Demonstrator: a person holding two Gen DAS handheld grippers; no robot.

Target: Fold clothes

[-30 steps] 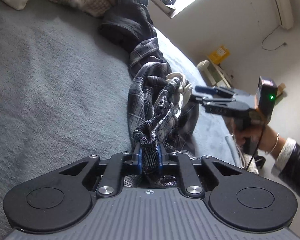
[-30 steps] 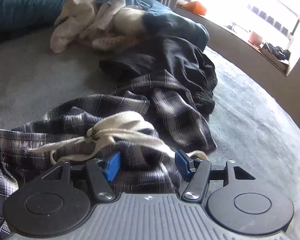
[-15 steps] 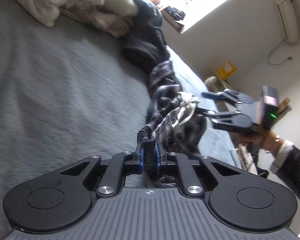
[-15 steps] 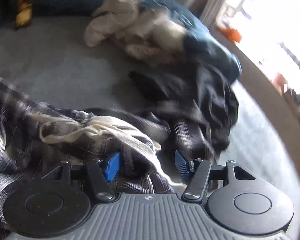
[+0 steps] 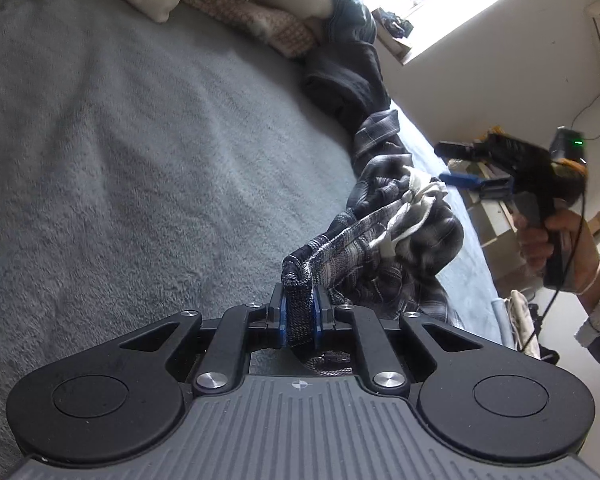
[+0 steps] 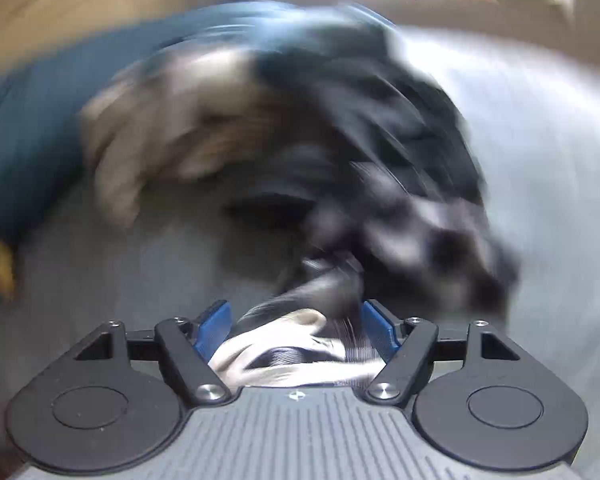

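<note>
The left tongs (image 5: 298, 316) are closed on the waistband of the plaid pants (image 5: 395, 240), which stretch ahead of them, bunched, above the bed (image 5: 140, 160). The right tongs (image 6: 296, 330) stand wide, with cloth and the white drawstring (image 5: 411, 200) between their fingers. No fold is visible; the pants still need spreading. More clothes (image 5: 339, 64) lie beyond.

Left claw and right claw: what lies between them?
In the left wrist view, the dark plaid trousers' waistband with its cream drawstring stretches from the shut left claw toward the open right claw.
</note>
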